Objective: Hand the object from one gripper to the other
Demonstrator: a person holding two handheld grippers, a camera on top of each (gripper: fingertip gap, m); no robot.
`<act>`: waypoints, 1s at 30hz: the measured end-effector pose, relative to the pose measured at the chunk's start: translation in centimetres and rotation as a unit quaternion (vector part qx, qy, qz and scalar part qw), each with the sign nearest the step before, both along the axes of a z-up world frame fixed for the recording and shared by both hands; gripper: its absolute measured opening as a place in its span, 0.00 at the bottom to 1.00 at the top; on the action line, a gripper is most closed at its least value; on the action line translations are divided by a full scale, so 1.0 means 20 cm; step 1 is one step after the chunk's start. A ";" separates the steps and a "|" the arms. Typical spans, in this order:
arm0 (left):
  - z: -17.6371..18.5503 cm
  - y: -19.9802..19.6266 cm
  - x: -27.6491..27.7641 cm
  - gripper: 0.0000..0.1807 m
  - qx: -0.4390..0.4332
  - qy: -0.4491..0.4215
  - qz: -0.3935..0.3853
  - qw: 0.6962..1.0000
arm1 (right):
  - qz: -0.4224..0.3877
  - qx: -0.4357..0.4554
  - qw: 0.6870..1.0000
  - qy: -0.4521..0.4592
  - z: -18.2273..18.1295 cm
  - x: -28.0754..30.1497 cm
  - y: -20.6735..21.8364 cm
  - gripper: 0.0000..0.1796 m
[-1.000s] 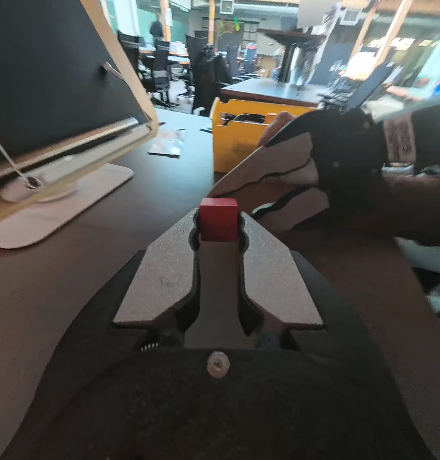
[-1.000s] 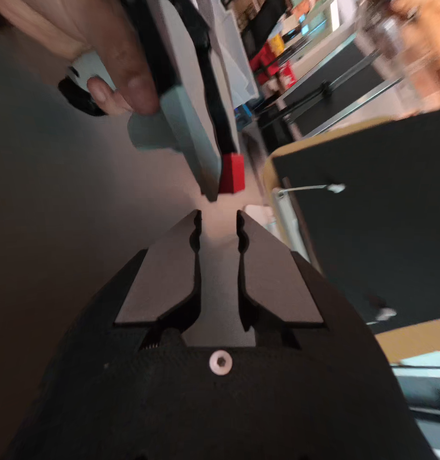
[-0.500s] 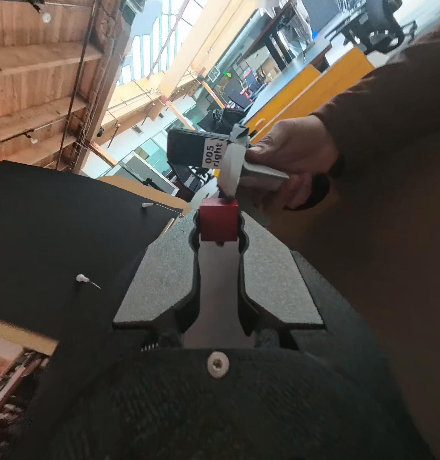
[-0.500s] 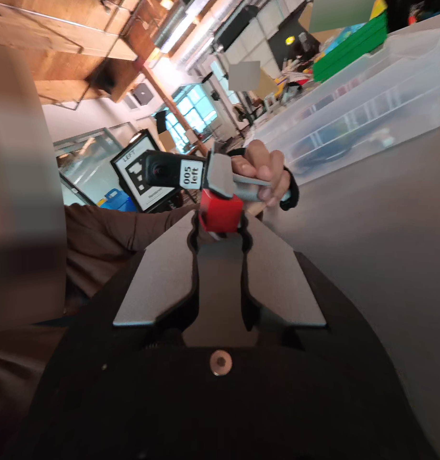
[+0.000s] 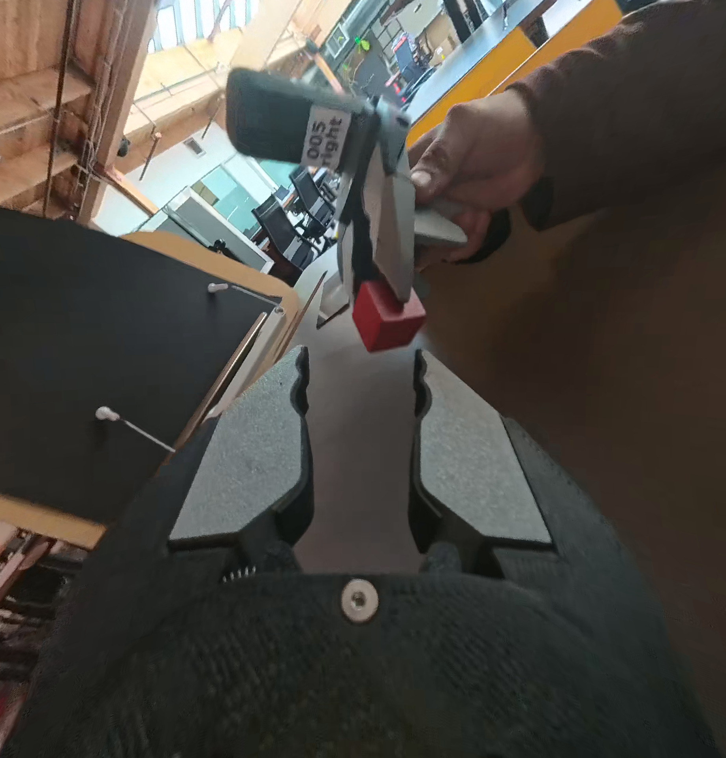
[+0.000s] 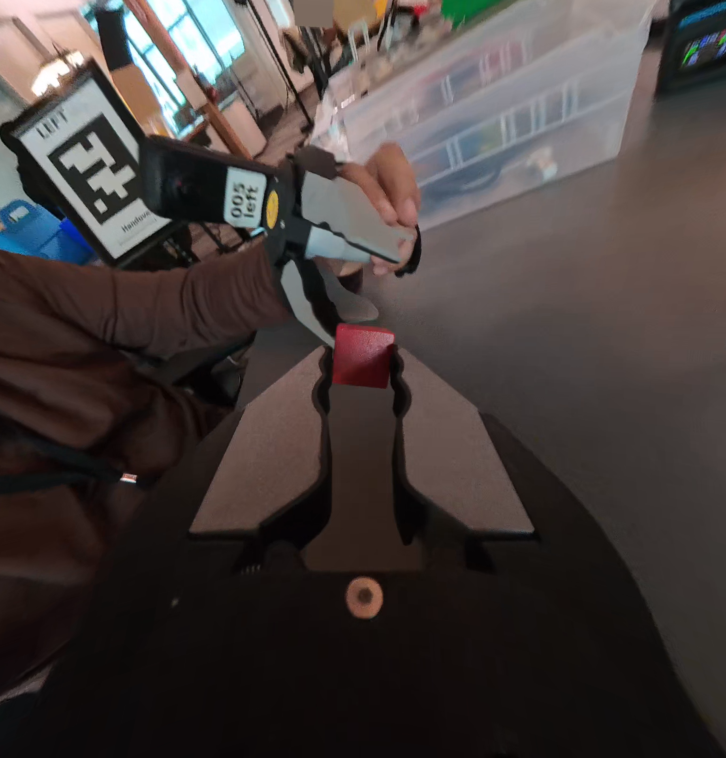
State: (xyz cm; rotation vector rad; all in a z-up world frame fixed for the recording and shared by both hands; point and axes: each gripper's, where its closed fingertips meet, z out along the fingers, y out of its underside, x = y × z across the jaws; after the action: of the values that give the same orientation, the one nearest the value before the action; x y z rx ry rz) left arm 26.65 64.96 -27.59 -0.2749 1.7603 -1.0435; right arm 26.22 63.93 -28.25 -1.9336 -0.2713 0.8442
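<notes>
The red cube [image 6: 363, 361] passed from left gripper [image 5: 359, 371] to right gripper [image 6: 360, 361].

The left tongs [image 5: 359, 379] are seen spread apart, with nothing held between the fingers. Just beyond the tips, at 12 o'clock, a red cube [image 5: 384, 324] is pinched by the right tongs [image 5: 388, 289], which are gripped by a hand [image 5: 472, 164] at 1 o'clock. A black board [image 5: 86, 348] is seen at 9 o'clock.
</notes>
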 end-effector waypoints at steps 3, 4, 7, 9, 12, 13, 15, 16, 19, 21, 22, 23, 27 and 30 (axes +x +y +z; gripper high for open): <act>-0.04 -0.08 -0.03 0.26 0.035 -0.004 -0.028 0.999 | 0.021 -0.024 1.000 -0.001 -0.05 -0.05 0.00 0.14; -0.05 -0.10 -0.03 0.25 0.051 -0.007 -0.026 0.998 | 0.031 -0.028 0.999 0.005 -0.05 -0.07 0.00 0.14; -0.11 -0.14 -0.04 0.21 0.093 -0.008 -0.036 0.995 | 0.048 -0.037 0.998 0.010 -0.07 -0.11 0.00 0.14; -0.11 -0.14 -0.02 0.18 0.109 -0.015 -0.028 0.994 | 0.041 -0.035 0.998 0.018 -0.06 -0.10 0.00 0.14; -0.02 -0.08 0.03 0.18 0.082 -0.031 0.018 0.996 | 0.015 -0.007 0.999 0.046 0.01 -0.04 0.02 0.15; 0.01 -0.05 0.04 0.18 0.063 -0.036 0.036 0.997 | 0.005 0.001 0.999 0.052 0.03 -0.02 0.02 0.18; 0.07 0.02 0.07 0.18 0.018 -0.042 0.076 0.996 | -0.022 0.022 0.998 0.059 0.06 0.03 0.04 0.21; 0.10 0.05 0.08 0.18 -0.013 -0.045 0.084 0.995 | -0.031 0.026 0.997 0.064 0.07 0.05 0.04 0.22; 0.18 0.11 0.08 0.18 -0.111 -0.050 0.087 0.989 | -0.041 0.026 0.995 0.090 0.07 0.06 0.06 0.28; 0.21 0.08 0.05 0.18 -0.124 -0.068 0.051 0.989 | -0.030 0.039 0.992 0.117 0.11 0.04 0.06 0.31; 0.22 0.07 0.04 0.17 -0.116 -0.079 0.041 0.989 | -0.023 0.050 0.989 0.134 0.14 0.03 0.06 0.32; 0.21 0.07 0.04 0.17 -0.104 -0.086 0.040 0.990 | -0.017 0.061 0.987 0.150 0.17 0.02 0.06 0.33; 0.18 0.00 0.03 0.18 -0.084 -0.082 0.020 0.993 | -0.014 0.075 0.985 0.152 0.19 -0.01 0.06 0.33; 0.14 -0.04 0.04 0.18 -0.054 -0.077 0.021 0.995 | -0.005 0.076 0.992 0.105 0.16 -0.06 0.07 0.18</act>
State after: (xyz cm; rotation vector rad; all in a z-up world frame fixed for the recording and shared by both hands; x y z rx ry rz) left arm 27.36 64.11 -24.82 -0.2903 1.5569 -1.1013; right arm 25.10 65.28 -25.01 -1.6890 -0.1936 0.9837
